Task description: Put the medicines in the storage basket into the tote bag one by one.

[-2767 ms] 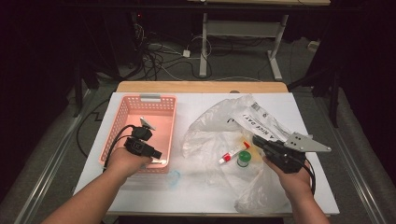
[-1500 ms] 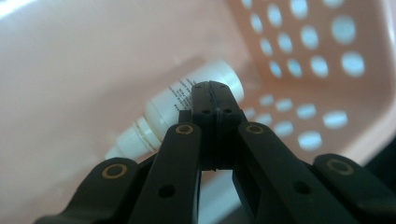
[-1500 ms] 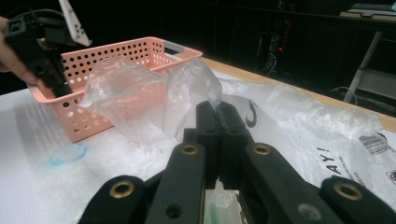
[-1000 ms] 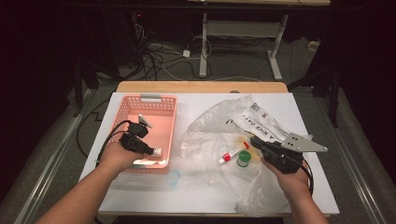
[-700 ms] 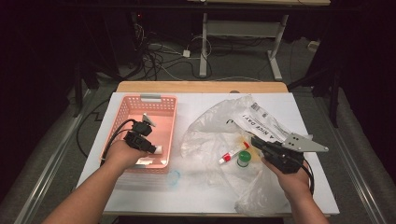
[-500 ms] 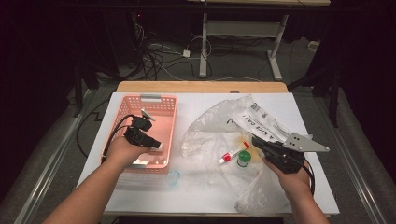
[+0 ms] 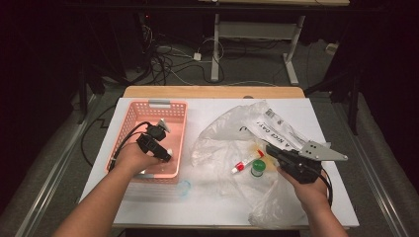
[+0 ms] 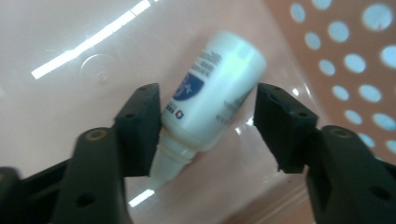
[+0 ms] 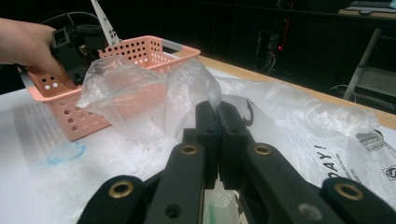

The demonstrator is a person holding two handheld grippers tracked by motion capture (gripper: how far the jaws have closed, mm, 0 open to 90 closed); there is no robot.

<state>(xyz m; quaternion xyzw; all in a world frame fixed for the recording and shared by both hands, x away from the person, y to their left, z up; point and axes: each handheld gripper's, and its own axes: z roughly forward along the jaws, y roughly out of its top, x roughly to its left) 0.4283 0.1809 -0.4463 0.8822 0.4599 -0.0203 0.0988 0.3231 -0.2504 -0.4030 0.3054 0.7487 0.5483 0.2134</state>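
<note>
A person is working at a white bench (image 7: 148, 207) with a claw in each hand. The left claw (image 7: 165, 154) is reaching down into a pink basket (image 7: 177, 111) on the left side of the bench. In the left gripper view, its jaws have just been opening around a small white bottle (image 8: 212, 95) that is lying tilted on the basket floor, cap end pointing toward the camera; the left jaw is touching or almost touching the bottle's side, while the right jaw is standing clear of it with a gap showing. The right claw (image 7: 271, 149) is sitting on the right side of the bench, its jaws pressed together; from the right gripper view it looks to be pinching the edge of a clear plastic bag (image 7: 222, 133), though the exact contact is hard to tell. The crumpled bag is spreading across the middle and right of the bench. Inside or under it, just left of the right claw, a small tube with a red cap (image 7: 245, 162) and a green-lidded jar (image 7: 258, 168) are lying side by side.
</note>
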